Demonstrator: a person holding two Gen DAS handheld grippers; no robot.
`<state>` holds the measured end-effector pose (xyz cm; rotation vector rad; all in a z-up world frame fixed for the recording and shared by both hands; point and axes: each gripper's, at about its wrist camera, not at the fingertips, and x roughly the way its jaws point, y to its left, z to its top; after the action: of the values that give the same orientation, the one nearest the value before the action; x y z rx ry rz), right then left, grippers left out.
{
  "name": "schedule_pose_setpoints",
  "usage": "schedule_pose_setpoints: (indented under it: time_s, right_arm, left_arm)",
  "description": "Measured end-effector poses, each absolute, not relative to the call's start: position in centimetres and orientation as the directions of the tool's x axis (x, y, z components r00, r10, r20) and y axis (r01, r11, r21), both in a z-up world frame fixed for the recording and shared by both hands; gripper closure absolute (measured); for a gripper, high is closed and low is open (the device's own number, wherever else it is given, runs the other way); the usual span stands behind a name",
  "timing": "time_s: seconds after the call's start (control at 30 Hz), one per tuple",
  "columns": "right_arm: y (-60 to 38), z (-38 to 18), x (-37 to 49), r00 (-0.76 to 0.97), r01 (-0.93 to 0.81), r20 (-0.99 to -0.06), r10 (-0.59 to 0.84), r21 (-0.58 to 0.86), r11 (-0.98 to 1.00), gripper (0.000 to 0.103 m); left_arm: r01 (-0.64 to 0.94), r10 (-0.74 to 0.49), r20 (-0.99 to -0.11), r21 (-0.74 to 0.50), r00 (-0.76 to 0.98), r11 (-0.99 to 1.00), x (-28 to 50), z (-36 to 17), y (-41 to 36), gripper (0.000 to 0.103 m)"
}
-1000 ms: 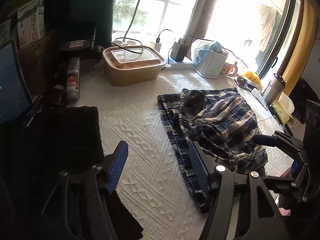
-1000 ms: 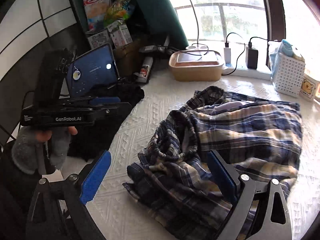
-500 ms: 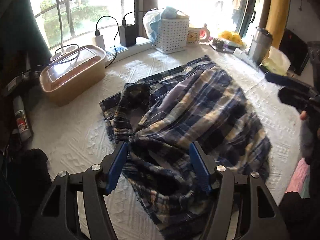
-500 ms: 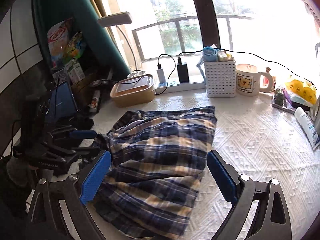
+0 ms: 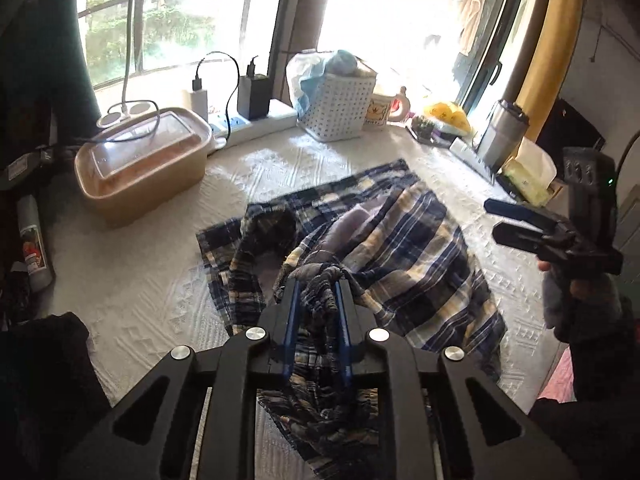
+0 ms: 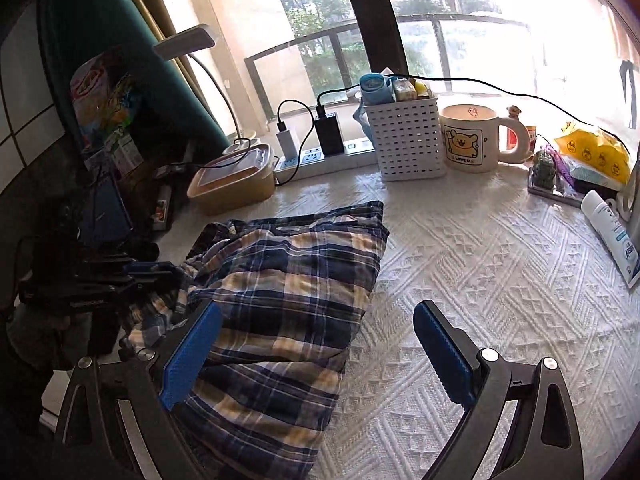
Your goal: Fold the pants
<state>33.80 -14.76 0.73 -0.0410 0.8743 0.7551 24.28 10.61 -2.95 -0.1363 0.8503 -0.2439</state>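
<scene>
Blue, tan and white plaid pants (image 5: pixel 400 248) lie crumpled on the white textured tablecloth (image 5: pixel 152 280). My left gripper (image 5: pixel 316 284) sits at their near left part, its jaws closing with a bunched fold of the fabric pinched between the blue pads. In the right wrist view the same pants (image 6: pixel 304 264) fill the left middle, and the left gripper (image 6: pixel 160 272) shows at their left edge. My right gripper (image 6: pixel 316 308) hovers open above the pants' near right side, one pad over the cloth and the other over the bare tablecloth (image 6: pixel 480 264). It also shows at the right (image 5: pixel 516 220), held by a hand.
A tan lidded box (image 5: pixel 144 172), a power strip with chargers (image 5: pixel 256 124) and a white basket (image 5: pixel 340 108) line the window side. A mug (image 6: pixel 472 140), a tube (image 6: pixel 612 236) and a metal tumbler (image 5: pixel 504 132) stand to the right. Dark cloth (image 5: pixel 40 360) lies near left.
The left gripper's jaws have gone from wide apart to pinched on a fold of the pants. The right gripper has shifted toward the pants' right edge and stays open.
</scene>
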Motion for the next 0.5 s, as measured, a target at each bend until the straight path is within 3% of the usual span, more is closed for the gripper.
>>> schedule_pose_setpoints:
  time_s: [0.13, 0.3, 0.5]
  right_arm:
    - [-15.0, 0.4, 34.9, 0.399, -0.602, -0.704, 0.587, 0.282, 0.747, 0.006]
    - [-14.6, 1.1, 36.3, 0.407, -0.603, -0.679, 0.611, 0.303, 0.738, 0.006]
    - [-12.4, 0.5, 38.7, 0.399, -0.598, -0.685, 0.61, 0.31, 0.739, 0.006]
  left_arm:
    - [0.162, -0.296, -0.668, -0.256, 0.683, 0.953, 24.7, -0.1, 11.6, 0.088]
    - [0.175, -0.264, -0.632, -0.201, 0.729, 0.964, 27.2, 2.1, 12.0, 0.088]
    - [0.075, -0.214, -0.71, -0.222, 0.671, 0.972, 32.2, -2.7, 16.0, 0.088]
